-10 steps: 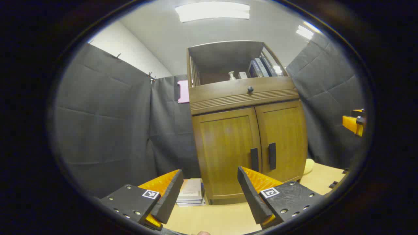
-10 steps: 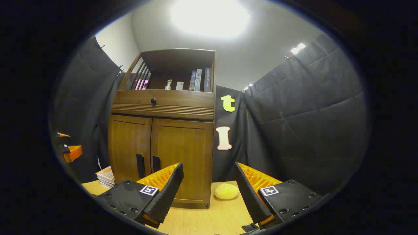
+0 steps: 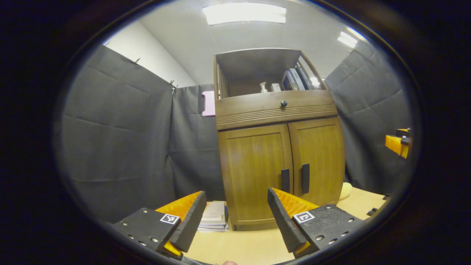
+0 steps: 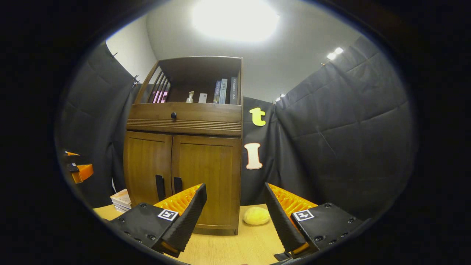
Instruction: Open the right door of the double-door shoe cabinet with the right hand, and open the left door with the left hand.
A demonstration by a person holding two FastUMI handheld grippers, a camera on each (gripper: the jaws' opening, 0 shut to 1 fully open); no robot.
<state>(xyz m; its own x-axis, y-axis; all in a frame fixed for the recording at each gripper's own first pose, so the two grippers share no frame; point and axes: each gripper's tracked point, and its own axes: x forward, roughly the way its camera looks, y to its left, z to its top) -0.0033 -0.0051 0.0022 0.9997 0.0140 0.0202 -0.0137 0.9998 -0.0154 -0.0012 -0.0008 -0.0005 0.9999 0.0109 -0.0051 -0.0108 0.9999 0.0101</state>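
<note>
Right gripper view: right gripper [image 4: 235,217], jaws wide apart and empty, faces the shoe cabinet [image 4: 184,162] on the desk [image 4: 228,250]; its upright right door handle [image 4: 177,185] stands ahead-left, well apart.

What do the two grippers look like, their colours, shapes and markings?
Both look alike. The left gripper has two wedge-shaped black fingers with ribbed orange backs. Each finger sits on a flat black plate with small screws and a square black-and-white tag. The right gripper shows the same black fingers, orange ribbing and tags.
</note>
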